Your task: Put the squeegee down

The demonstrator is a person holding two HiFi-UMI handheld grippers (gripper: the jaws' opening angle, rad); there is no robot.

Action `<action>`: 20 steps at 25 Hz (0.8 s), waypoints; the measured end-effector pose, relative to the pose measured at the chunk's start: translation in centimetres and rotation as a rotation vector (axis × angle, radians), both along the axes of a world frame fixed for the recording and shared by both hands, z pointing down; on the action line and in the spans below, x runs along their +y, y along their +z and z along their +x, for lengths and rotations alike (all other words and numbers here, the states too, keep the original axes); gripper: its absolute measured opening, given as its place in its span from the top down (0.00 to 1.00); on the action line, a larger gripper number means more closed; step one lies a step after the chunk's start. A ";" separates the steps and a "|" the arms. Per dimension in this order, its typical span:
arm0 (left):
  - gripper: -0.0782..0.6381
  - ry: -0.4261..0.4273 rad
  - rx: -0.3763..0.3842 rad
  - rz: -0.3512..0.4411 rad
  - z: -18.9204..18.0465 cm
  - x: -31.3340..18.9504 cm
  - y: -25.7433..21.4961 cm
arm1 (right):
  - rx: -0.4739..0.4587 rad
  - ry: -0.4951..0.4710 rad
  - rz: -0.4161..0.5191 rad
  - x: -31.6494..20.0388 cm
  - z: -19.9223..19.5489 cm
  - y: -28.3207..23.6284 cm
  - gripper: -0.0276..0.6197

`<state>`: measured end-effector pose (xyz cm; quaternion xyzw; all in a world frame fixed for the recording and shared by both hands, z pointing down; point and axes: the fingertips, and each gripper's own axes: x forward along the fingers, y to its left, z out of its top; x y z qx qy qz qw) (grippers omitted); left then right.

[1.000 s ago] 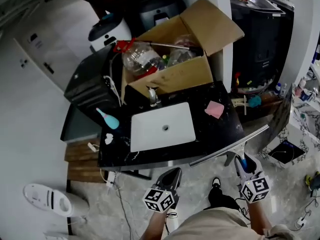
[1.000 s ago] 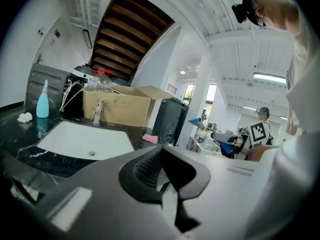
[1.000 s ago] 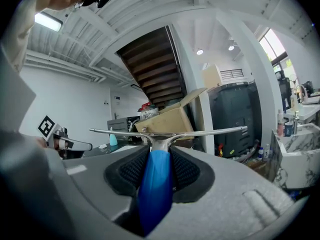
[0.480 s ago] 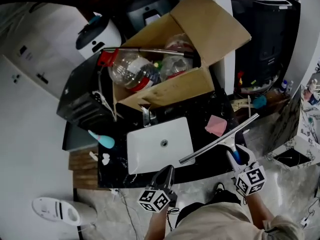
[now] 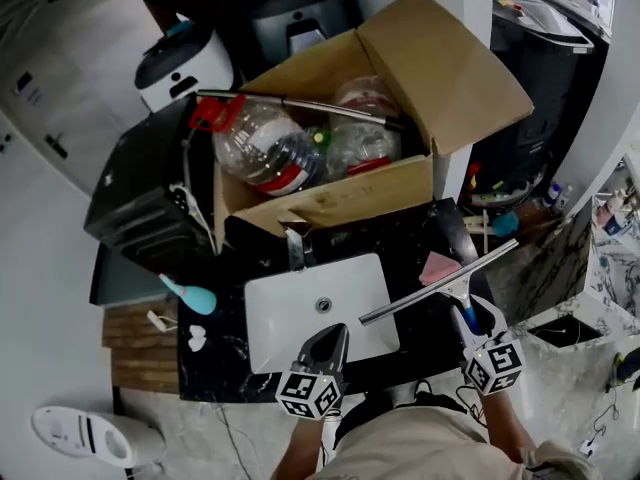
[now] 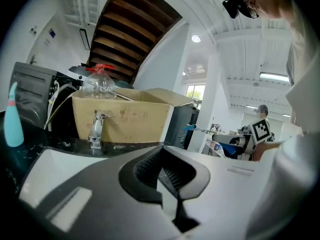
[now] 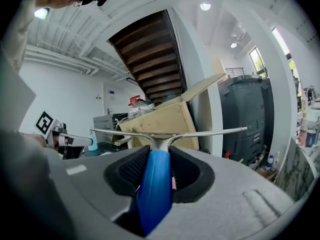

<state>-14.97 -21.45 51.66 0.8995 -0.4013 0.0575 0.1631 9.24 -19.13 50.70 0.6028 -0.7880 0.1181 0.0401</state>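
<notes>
My right gripper (image 5: pixel 474 320) is shut on the blue handle of the squeegee (image 5: pixel 440 284). Its long metal blade lies slantwise above the black counter (image 5: pixel 215 353), between the white sink basin (image 5: pixel 300 313) and a pink sponge (image 5: pixel 437 266). In the right gripper view the blue handle (image 7: pixel 155 184) is clamped between the pads of the right gripper (image 7: pixel 157 159), with the blade level in front. My left gripper (image 5: pixel 326 346) hovers at the sink's front edge. In the left gripper view, the left gripper (image 6: pixel 162 171) has its jaws together and holds nothing.
An open cardboard box (image 5: pixel 440 68) with plastic bottles stands behind the faucet (image 5: pixel 295 248). A teal bottle (image 5: pixel 190 295) lies at the counter's left end. A black appliance (image 5: pixel 140 198) stands to the left, a dark bin (image 5: pixel 540 78) to the right.
The right gripper has carried the squeegee from the counter's front edge to above its right part, beside the sink. The left gripper has come forward to the sink's front edge.
</notes>
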 end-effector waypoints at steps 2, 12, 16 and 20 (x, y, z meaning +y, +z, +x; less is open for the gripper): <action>0.87 0.033 0.015 -0.001 -0.3 -1.1 0.2 | 0.033 0.032 0.023 -1.0 -0.1 -1.1 0.76; 0.87 0.158 0.093 -0.018 0.6 -5.1 -0.2 | 0.141 0.072 -0.028 -9.4 1.6 -1.0 0.76; 0.87 0.136 0.098 -0.030 0.3 -5.9 -0.2 | 0.138 0.069 -0.110 -13.3 2.8 2.0 0.76; 0.87 0.112 0.075 -0.053 0.1 -6.2 0.1 | 0.170 0.049 -0.191 -16.5 3.7 6.0 0.76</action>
